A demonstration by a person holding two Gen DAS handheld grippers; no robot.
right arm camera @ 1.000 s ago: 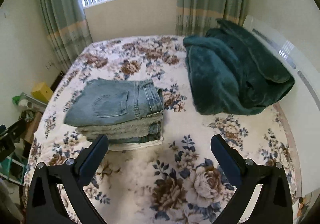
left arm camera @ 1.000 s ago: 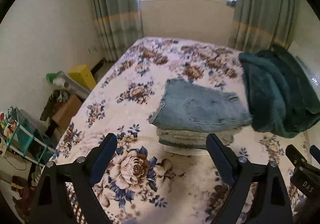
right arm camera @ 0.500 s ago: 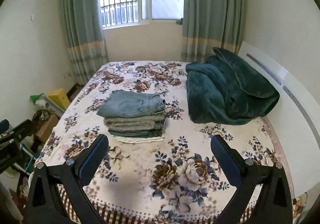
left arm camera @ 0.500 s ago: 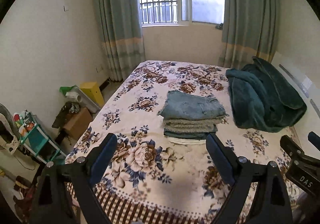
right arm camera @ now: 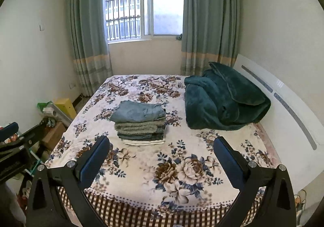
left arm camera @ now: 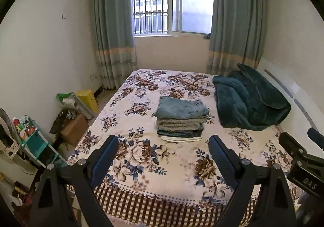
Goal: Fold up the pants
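A stack of folded pants (left arm camera: 180, 118) sits mid-bed on the floral bedspread (left arm camera: 141, 156), with light blue jeans (left arm camera: 182, 107) on top. The stack also shows in the right wrist view (right arm camera: 140, 122). My left gripper (left arm camera: 163, 142) is open and empty, held back over the bed's foot, well short of the stack. My right gripper (right arm camera: 162, 143) is open and empty too, at the same distance. Each gripper shows at the edge of the other's view.
A dark green blanket (left arm camera: 250, 101) lies heaped at the bed's right side by the white headboard (right arm camera: 283, 105). Left of the bed stand a cardboard box (left arm camera: 73, 127), a yellow box (left arm camera: 88, 99) and a teal shelf (left arm camera: 34, 142). Window and curtains are behind.
Both grippers have pulled back and up from the bed; the stack now looks smaller and farther off, and the window and walls have come into view. Both stay open.
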